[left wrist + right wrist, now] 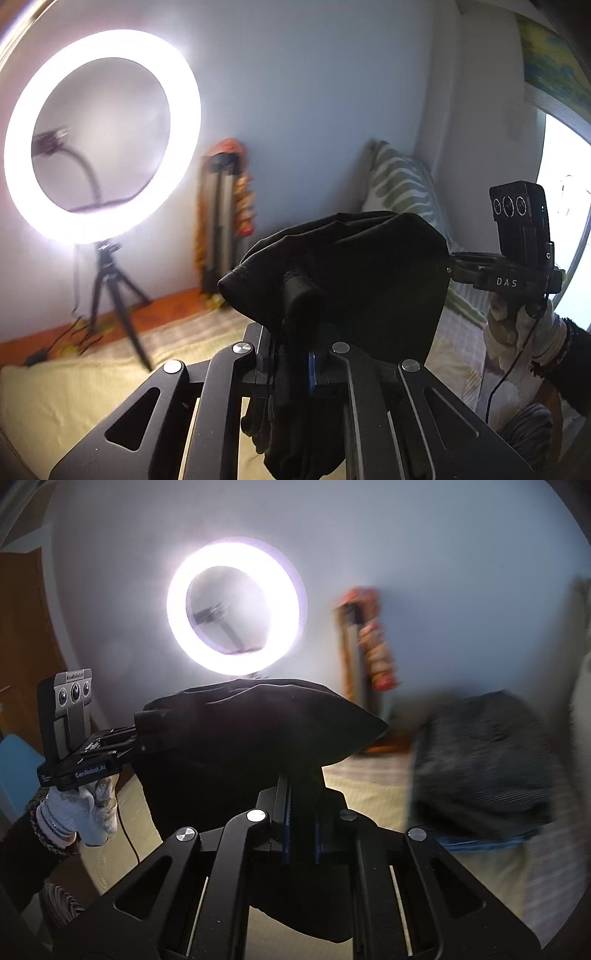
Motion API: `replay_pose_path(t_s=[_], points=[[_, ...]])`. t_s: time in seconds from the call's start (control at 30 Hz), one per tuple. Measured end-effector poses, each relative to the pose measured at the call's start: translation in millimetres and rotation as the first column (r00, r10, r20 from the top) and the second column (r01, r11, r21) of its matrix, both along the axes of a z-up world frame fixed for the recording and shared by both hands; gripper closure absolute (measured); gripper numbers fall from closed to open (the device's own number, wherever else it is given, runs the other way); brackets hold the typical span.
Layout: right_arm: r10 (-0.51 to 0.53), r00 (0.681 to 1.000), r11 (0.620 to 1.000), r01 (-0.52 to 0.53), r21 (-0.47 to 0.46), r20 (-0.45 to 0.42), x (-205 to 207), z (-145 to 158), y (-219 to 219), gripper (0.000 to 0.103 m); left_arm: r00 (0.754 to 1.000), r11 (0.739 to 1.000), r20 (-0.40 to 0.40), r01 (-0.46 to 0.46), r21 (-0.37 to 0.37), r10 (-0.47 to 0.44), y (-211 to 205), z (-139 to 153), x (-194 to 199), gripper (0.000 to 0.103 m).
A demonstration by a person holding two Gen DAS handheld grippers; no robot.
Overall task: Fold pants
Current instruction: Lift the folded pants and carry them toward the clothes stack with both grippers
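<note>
The left gripper [295,332] is clamped on one edge of the black pants [354,280]; the right gripper [299,812] pinches the other edge. The pants hang stretched between them above the bed [55,398], facing a lit ring light [99,136]. No containers are visible.

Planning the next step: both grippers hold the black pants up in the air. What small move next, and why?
Probably lower both toward the bed to lay the cloth flat. The left gripper and right gripper are each shut on the black pants, which hang bunched between them, clear of the bed, unfolded.
</note>
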State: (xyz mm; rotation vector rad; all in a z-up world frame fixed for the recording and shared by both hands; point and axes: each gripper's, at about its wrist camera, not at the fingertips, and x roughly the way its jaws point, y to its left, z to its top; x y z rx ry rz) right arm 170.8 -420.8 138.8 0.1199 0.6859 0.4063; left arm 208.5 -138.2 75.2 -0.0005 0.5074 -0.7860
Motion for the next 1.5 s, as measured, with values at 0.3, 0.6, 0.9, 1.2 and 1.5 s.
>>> replay_pose_path(t_s=[0.3,0.6,0.9,1.2,1.5], points=[[-0.121,0.990,0.989,0.126,-0.073,0.071,2.8,49.7,-103.9,0.093,0.992,0.993,0.061,0.114,-0.032,-0.112,-111.5,39.2,26.1,0.093],[-0.165,0.984,0.975,0.174,-0.137,0.073,55.6,62.8,-175.4,0.093,0.988,0.988,0.039,0.152,-0.033,-0.150,-183.0,38.2,76.7,0.093],[-0.194,0.981,0.968,0.192,-0.161,0.001,135.5,8.8,-213.2,0.093,0.993,0.993,-0.026,0.115,0.018,-0.114,-228.7,-6.7,142.0,0.093],[-0.180,0.980,0.976,0.167,-0.143,-0.083,197.8,-48.1,-223.0,0.093,0.996,0.996,-0.072,0.052,0.071,-0.047,-240.4,-46.6,192.2,0.093],[-0.236,0.964,0.963,0.214,-0.164,-0.125,226.9,-83.2,-235.6,0.088,0.996,0.994,-0.090,0.006,0.106,0.004,-255.2,-72.0,220.2,0.092]])
